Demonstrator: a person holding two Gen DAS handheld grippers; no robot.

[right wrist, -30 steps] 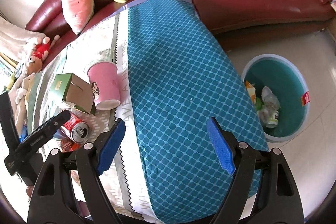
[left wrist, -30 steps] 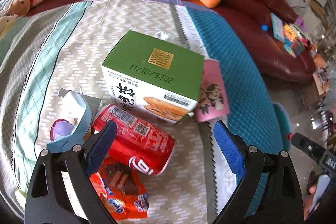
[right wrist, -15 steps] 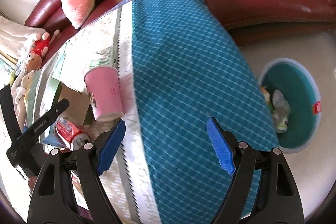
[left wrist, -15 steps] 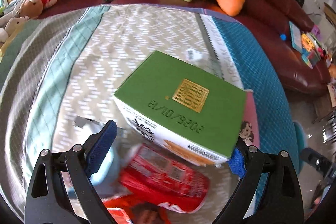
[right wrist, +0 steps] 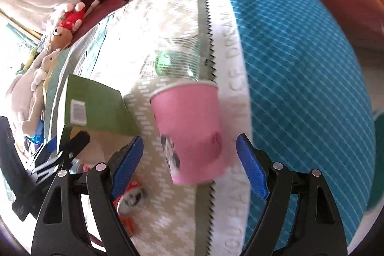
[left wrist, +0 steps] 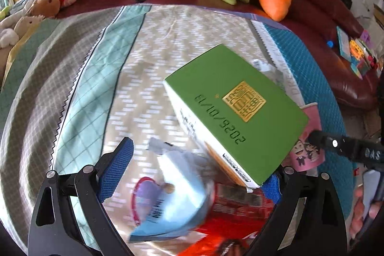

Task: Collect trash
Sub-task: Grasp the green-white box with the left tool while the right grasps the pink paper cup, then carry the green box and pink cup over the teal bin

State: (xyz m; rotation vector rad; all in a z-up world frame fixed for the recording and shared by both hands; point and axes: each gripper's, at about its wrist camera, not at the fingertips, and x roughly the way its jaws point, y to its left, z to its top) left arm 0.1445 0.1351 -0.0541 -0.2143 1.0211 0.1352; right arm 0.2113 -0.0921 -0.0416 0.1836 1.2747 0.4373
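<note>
On the patterned cloth (right wrist: 182, 220) that covers the table, close to its blue right-hand side, the pink paper cup (right wrist: 192, 133) lies tipped over with its long axis running from the rim at the far end to the base nearest the camera, and it sits directly ahead of the right gripper (right wrist: 189, 167), between the lines of its two blue pads; the fingers (right wrist: 127, 164) stand wide apart and neither pad touches the cup, so nothing is held. That alignment is what the next move seems to turn on: the cup's sides face the pads, so a short push forward and down should bracket it across its width. A clear plastic bottle (right wrist: 177, 61) lies just beyond the cup's rim, and the green box (right wrist: 96, 107) stands just to the cup's left. The right gripper points steeply down at the cloth. In the left wrist view the left gripper (left wrist: 194, 172) also tilts steeply down, its jaws open and empty, hovering over a blurred blue-and-white wrapper (left wrist: 172, 198) and a red can (left wrist: 235, 212), with the green box at its right pad, though I cannot tell if they touch. The right hand looks nearer to the cup, the left to the wrapper and can. The bin's whereabouts is unclear, save a teal sliver at the right wrist view's right edge
</note>
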